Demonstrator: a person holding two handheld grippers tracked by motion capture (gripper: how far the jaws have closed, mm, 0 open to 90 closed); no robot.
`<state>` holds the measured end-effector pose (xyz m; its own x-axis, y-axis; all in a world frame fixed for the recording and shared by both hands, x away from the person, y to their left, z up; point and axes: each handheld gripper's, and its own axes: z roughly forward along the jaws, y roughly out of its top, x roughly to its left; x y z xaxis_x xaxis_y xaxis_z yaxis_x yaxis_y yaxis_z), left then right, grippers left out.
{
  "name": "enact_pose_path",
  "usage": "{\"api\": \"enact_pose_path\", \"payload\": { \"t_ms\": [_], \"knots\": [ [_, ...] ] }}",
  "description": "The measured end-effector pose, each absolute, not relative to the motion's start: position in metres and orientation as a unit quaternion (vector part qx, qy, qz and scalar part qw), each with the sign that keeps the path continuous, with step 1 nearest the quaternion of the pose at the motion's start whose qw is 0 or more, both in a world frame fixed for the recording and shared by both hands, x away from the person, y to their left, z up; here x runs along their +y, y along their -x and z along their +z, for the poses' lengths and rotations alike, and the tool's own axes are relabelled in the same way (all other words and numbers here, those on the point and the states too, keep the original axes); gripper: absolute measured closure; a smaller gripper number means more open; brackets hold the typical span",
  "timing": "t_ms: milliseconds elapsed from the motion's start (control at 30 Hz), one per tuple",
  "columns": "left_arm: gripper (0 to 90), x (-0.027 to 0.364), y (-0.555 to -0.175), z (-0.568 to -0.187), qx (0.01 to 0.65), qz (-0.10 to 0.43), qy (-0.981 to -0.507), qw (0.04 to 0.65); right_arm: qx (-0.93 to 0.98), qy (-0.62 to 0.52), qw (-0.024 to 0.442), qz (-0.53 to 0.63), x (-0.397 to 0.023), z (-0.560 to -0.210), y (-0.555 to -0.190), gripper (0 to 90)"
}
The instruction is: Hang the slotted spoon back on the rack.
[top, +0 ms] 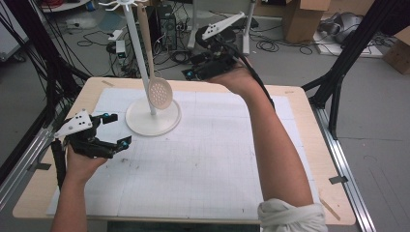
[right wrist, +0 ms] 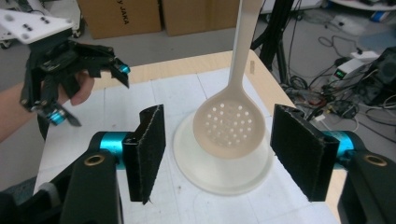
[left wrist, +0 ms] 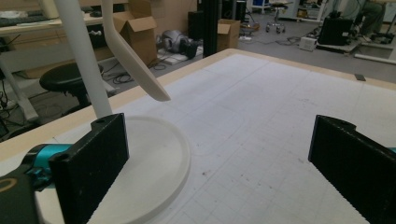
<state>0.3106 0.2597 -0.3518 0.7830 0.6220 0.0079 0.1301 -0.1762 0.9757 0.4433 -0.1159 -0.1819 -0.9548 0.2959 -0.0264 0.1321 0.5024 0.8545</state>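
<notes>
A cream slotted spoon (top: 160,93) hangs from the top of a white stand, its bowl just above the stand's round base (top: 153,118) and beside the pole (top: 137,48). My right gripper (top: 191,72) is raised behind the stand at the table's far edge. Its jaws stand open and empty, and in the right gripper view (right wrist: 218,140) the spoon's perforated bowl (right wrist: 229,126) hangs a little beyond them. My left gripper (top: 121,129) rests low at the table's left, open and empty (left wrist: 219,154). From there the spoon (left wrist: 135,60) shows edge-on above the base (left wrist: 154,163).
A white gridded mat (top: 203,154) covers the wooden table (top: 300,101). Black frame posts (top: 348,53) stand at both sides. Cardboard boxes (top: 302,17) and cables (top: 270,46) lie on the floor beyond the far edge. The right gripper view also shows the left gripper (right wrist: 70,56).
</notes>
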Motion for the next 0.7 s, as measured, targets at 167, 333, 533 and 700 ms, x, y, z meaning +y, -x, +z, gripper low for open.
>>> {"api": "enact_pose_path", "payload": {
  "t_ms": [167, 333, 533, 700],
  "knots": [
    [5.6, 0.255, -0.311, -0.353, 0.253, 0.204, -0.744, 0.584, 0.855, -0.127, 0.089, 0.495, -0.139, -0.188, -0.425, 33.1],
    [5.5, 0.254, -0.311, -0.353, 0.253, 0.205, -0.744, 0.583, 0.843, -0.133, 0.091, 0.513, -0.161, -0.200, -0.412, 30.8],
    [5.5, 0.254, -0.311, -0.354, 0.254, 0.206, -0.745, 0.582, 0.829, -0.144, 0.092, 0.533, -0.181, -0.215, -0.397, 27.0],
    [5.5, 0.253, -0.311, -0.355, 0.252, 0.204, -0.746, 0.581, 0.814, -0.162, 0.090, 0.550, -0.199, -0.231, -0.385, 24.6]
  ]
}}
